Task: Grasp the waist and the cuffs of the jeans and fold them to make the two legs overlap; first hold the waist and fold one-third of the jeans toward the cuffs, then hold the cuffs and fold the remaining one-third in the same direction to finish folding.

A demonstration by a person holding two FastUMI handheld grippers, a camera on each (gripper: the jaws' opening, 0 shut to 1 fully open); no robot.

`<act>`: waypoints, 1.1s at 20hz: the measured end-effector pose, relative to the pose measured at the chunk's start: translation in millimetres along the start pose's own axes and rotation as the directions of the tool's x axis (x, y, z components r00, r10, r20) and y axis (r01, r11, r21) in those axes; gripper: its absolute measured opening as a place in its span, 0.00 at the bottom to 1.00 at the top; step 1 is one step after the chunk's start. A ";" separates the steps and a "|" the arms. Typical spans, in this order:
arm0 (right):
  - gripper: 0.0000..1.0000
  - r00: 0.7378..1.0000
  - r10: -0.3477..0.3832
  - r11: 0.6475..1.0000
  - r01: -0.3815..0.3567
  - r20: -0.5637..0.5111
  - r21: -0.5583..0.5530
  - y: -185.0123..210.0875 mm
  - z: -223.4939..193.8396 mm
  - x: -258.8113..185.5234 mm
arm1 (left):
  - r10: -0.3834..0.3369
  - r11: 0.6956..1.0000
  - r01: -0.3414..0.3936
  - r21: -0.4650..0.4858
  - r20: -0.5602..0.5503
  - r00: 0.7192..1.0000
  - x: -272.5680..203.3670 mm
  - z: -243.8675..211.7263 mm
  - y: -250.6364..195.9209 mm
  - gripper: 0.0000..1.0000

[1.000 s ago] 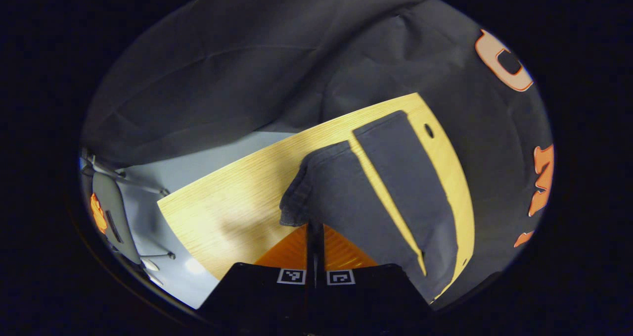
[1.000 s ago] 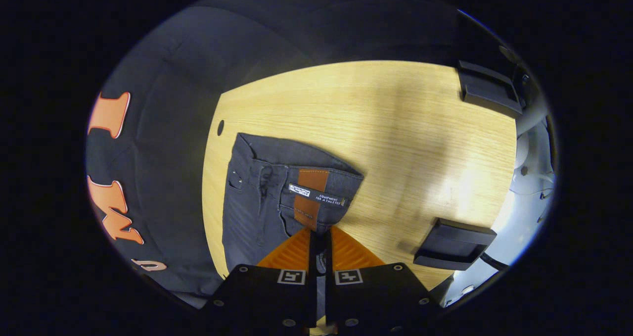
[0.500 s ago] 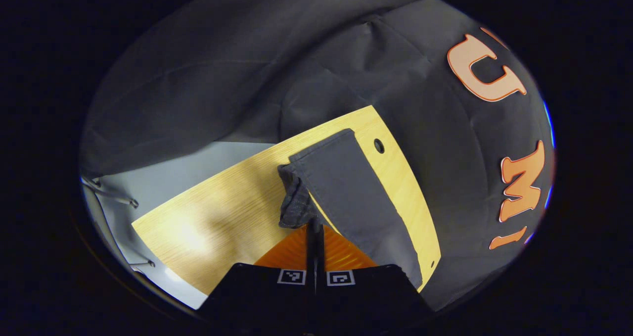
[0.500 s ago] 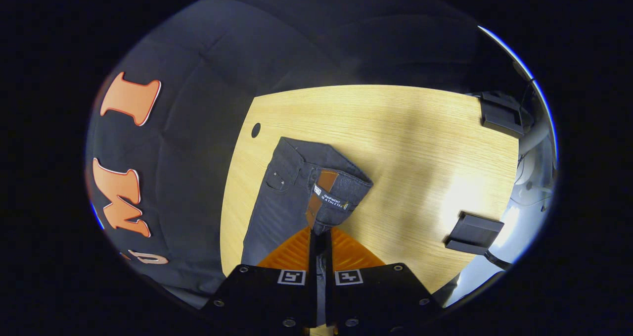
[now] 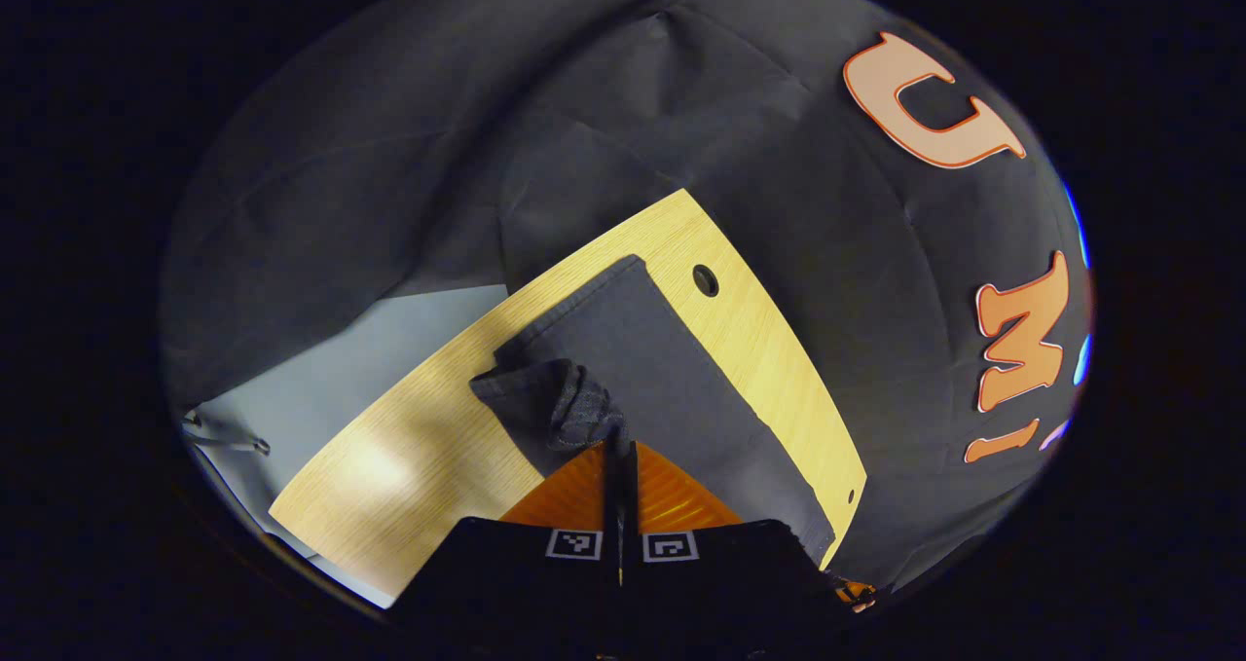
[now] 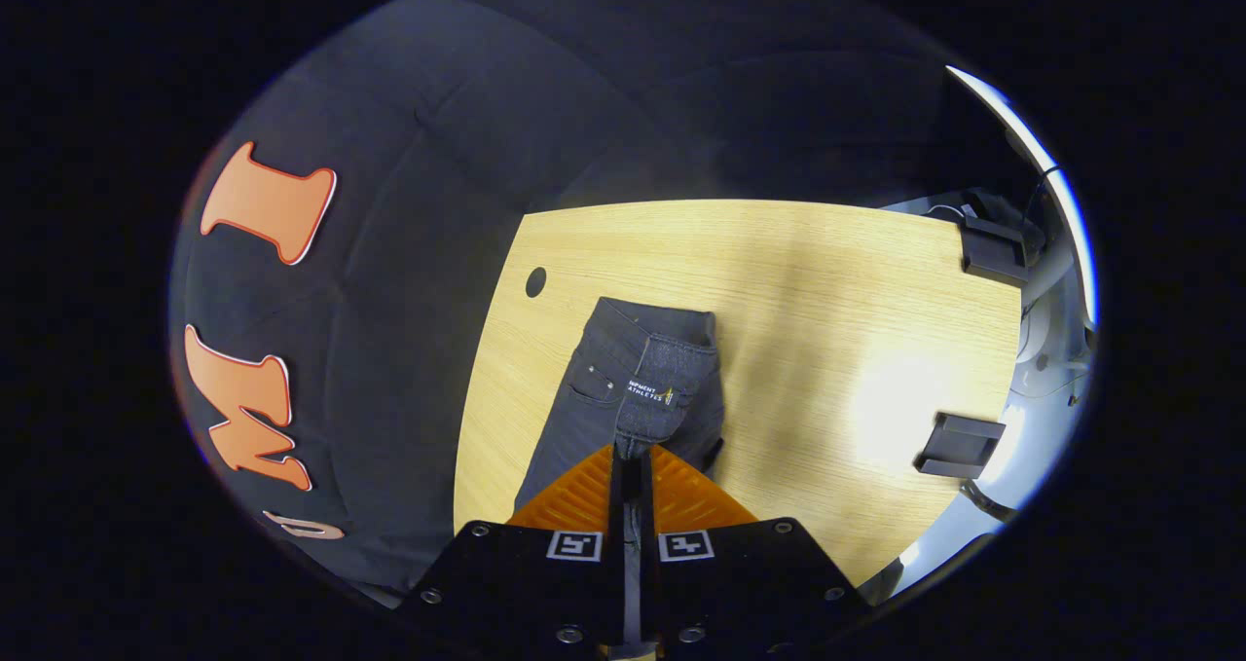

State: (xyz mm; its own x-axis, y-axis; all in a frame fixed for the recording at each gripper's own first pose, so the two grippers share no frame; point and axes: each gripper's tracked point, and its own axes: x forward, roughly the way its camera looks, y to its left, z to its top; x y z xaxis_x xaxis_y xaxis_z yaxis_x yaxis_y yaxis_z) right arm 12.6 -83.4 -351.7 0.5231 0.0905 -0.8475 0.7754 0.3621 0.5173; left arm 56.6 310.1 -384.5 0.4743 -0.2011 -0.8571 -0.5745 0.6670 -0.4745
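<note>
Dark grey jeans (image 5: 672, 379) lie on the light wooden table (image 5: 419, 447). In the left gripper view my left gripper (image 5: 619, 444) is shut on a bunched cuff (image 5: 574, 408), lifted over the other leg, which lies flat toward the table's far corner. In the right gripper view my right gripper (image 6: 633, 455) is shut on the waist (image 6: 654, 393), folded over itself, with a pocket rivet and a small label showing. The lifted waist hangs above the rest of the jeans (image 6: 574, 427).
A round cable hole (image 5: 706, 279) sits in the table near the jeans, also seen as a cable hole (image 6: 535, 281) in the right gripper view. Two black blocks (image 6: 959, 444) (image 6: 995, 252) stand at the table's right edge. Black cloth wall surrounds the table; pale floor (image 5: 389, 330) lies beyond.
Both grippers have risen with the jeans and swung over them. The near leg's cuff now overlaps the far leg, and the waist has folded so its brown patch is hidden.
</note>
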 end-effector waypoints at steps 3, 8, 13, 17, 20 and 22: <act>0.07 1.000 0.021 1.000 -0.022 -0.018 -0.017 16.9 7.4 10.0 | 0.010 0.999 -0.012 0.032 0.035 0.999 6.0 21.4 -14.3 0.01; 0.07 0.998 0.037 0.999 -0.037 -0.053 -0.001 32.9 29.9 36.0 | 0.077 0.996 -0.080 0.043 0.071 0.995 22.9 54.6 -23.6 0.01; 0.07 0.996 0.024 1.000 -0.024 -0.088 -0.003 45.4 39.9 68.6 | 0.163 0.983 -0.169 0.076 0.078 0.983 50.7 75.8 -31.4 0.01; 0.07 0.994 0.011 1.000 -0.013 -0.113 -0.018 56.8 42.9 92.9 | 0.202 0.974 -0.208 0.092 0.074 0.977 54.0 79.7 -39.0 0.01; 0.07 0.992 -0.006 0.999 0.002 -0.129 -0.032 64.3 44.7 110.0 | 0.224 0.970 -0.230 0.083 0.075 0.972 50.8 89.2 -36.0 0.01; 0.07 0.990 -0.019 0.999 0.013 -0.140 -0.042 71.4 45.1 122.3 | 0.234 0.968 -0.239 0.072 0.078 0.969 48.9 92.3 -38.8 0.01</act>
State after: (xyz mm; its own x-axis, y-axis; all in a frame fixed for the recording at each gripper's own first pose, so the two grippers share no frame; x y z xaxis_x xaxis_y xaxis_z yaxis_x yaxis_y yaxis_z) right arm 147.9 -88.3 -413.1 0.4538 0.2124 -0.8654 0.7666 0.4022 0.5006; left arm 163.6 340.6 -389.4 0.3772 0.0166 -0.9260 -0.6217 0.7456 -0.2399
